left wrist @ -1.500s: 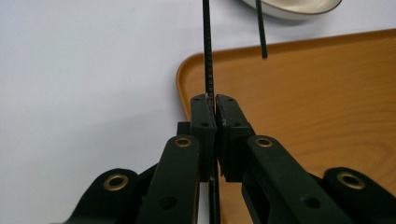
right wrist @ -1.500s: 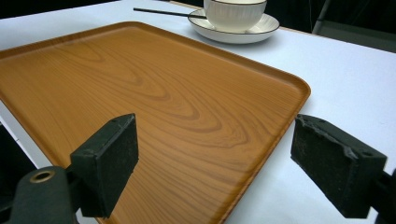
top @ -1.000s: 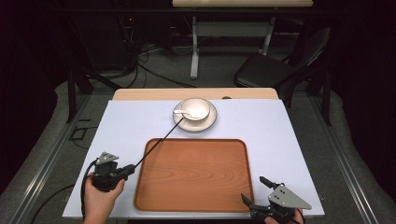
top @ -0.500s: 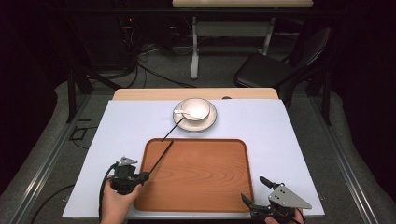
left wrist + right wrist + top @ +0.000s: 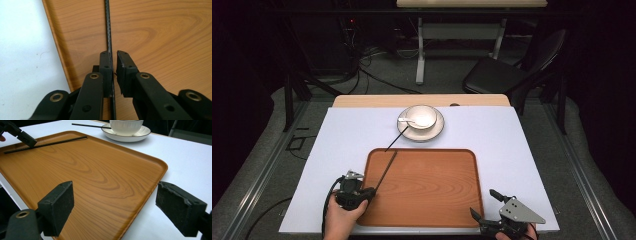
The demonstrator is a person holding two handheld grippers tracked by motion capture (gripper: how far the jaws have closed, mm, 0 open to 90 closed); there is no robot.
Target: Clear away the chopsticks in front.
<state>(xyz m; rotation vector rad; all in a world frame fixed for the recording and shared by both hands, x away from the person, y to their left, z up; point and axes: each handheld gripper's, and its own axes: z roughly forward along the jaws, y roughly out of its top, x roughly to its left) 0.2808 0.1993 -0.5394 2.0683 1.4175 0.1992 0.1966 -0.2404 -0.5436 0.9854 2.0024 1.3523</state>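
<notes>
Left tool [image 5: 113, 56], jaws just parting, seemingly releases the chopstick [image 5: 108, 30] along the tray's [image 5: 462, 165] left edge.

On the desk [image 5: 337, 150] a tray [image 5: 432, 190] lies at the near middle, and behind it, toward the far edge, a saucer [image 5: 434, 132] carries a bowl [image 5: 422, 116] with a spoon [image 5: 406, 121] in it. One chopstick [image 5: 386, 171] lies on the left part of the tray, running from near to far, while a second chopstick [image 5: 395, 141] leans from the desk just behind the tray onto the saucer's rim. The left claw [image 5: 364, 192] sits at the near end of the chopstick on the tray, over the tray's left edge, and the right claw [image 5: 486, 206] is at the tray's near right corner.
</notes>
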